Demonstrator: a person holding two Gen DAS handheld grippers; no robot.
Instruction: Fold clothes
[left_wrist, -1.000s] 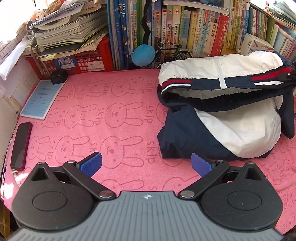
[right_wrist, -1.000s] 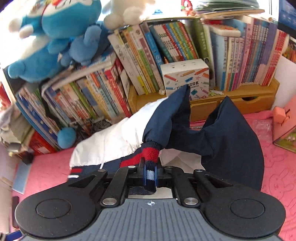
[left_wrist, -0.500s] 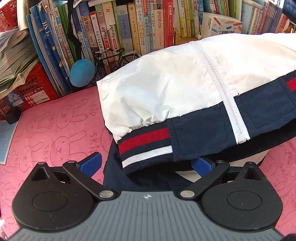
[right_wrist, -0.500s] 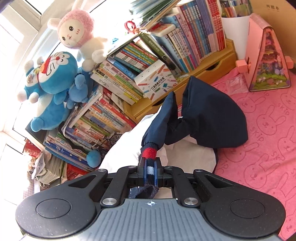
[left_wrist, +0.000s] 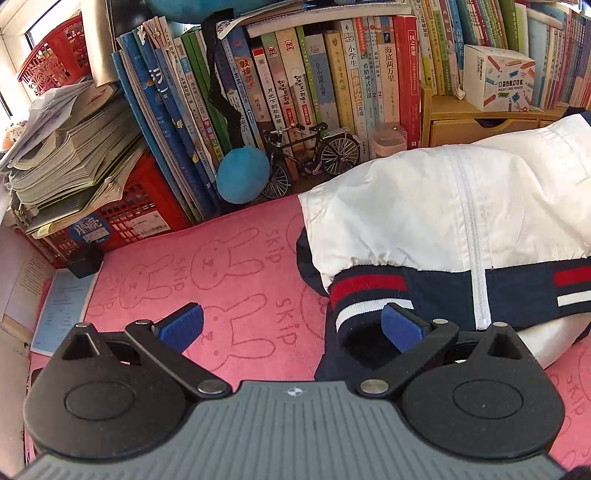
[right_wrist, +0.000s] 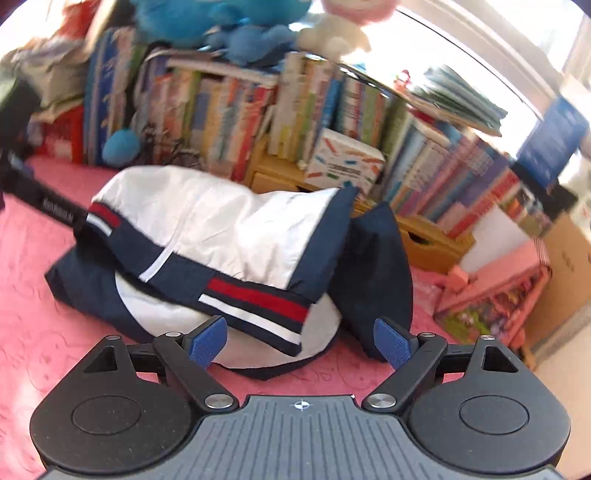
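A white and navy jacket (left_wrist: 424, 206) lies folded in a heap on the pink rabbit-print towel (left_wrist: 229, 280). My left gripper (left_wrist: 291, 326) is open at its left end. The striped hem corner (left_wrist: 369, 295) rests just over the right fingertip (left_wrist: 400, 326), and the left one is over bare towel. In the right wrist view the jacket (right_wrist: 221, 229) fills the middle. My right gripper (right_wrist: 299, 345) has its jaws opening. The red-and-white striped hem (right_wrist: 258, 306) lies just ahead between the pads, which do not press on it.
Rows of books (left_wrist: 314, 85) line the back, with a red crate (left_wrist: 122, 218) of papers, a blue ball (left_wrist: 242, 175) and a model bicycle (left_wrist: 314, 151). A wooden drawer unit (right_wrist: 424, 236) and a pink toy house (right_wrist: 498, 291) stand at the right. A leaflet (left_wrist: 62, 306) lies at the left.
My right gripper let go of the navy sleeve cuff and opened, swinging round to face the heap. The left gripper shifted left, so the hem corner now sits by its right finger.
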